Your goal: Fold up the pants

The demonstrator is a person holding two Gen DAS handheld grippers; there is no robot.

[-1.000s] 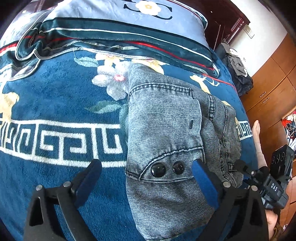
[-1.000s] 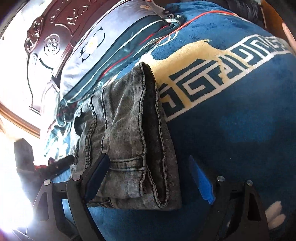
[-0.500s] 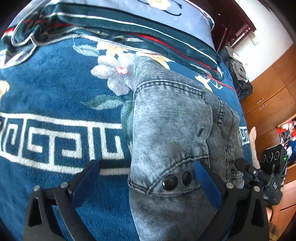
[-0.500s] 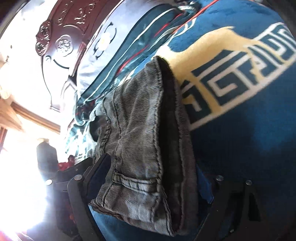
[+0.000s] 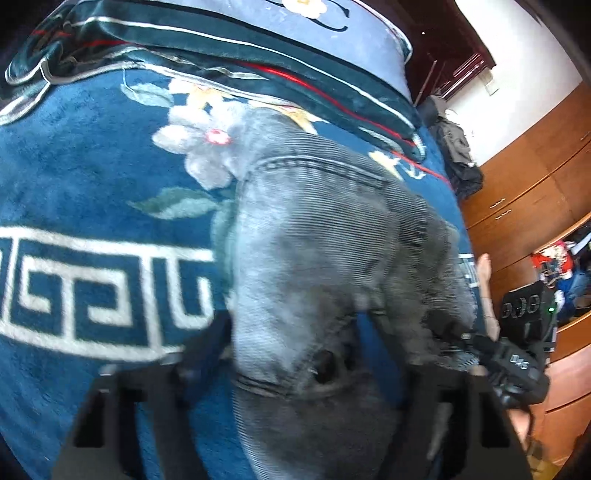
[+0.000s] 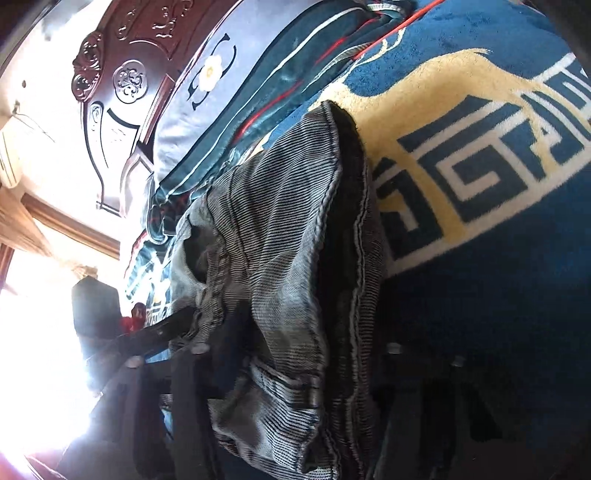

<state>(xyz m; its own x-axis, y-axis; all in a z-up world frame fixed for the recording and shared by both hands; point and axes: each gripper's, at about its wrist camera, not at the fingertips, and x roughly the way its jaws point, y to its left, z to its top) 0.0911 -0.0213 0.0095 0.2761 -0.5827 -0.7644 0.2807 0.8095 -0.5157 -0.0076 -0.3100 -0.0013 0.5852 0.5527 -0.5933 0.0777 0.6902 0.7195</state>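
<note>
The grey denim pants (image 5: 325,240) lie folded on a blue patterned blanket (image 5: 74,166) on the bed. My left gripper (image 5: 299,350) is shut on the near edge of the pants by the two dark buttons, and the cloth bunches up between the fingers. In the right wrist view the pants (image 6: 288,258) fill the middle, with a dark seam edge on the right. My right gripper (image 6: 306,365) is shut on the near folded edge of the pants. The right gripper also shows at the right of the left wrist view (image 5: 517,365).
A striped pillow (image 5: 258,33) and a folded dark green quilt lie at the head of the bed. A carved dark headboard (image 6: 122,74) stands behind. Wooden wardrobes (image 5: 535,184) line the right wall. Bright window glare fills the left of the right wrist view.
Both grippers have moved forward onto the near edge of the pants and shut on it. The cloth now bunches and lifts between the fingers.
</note>
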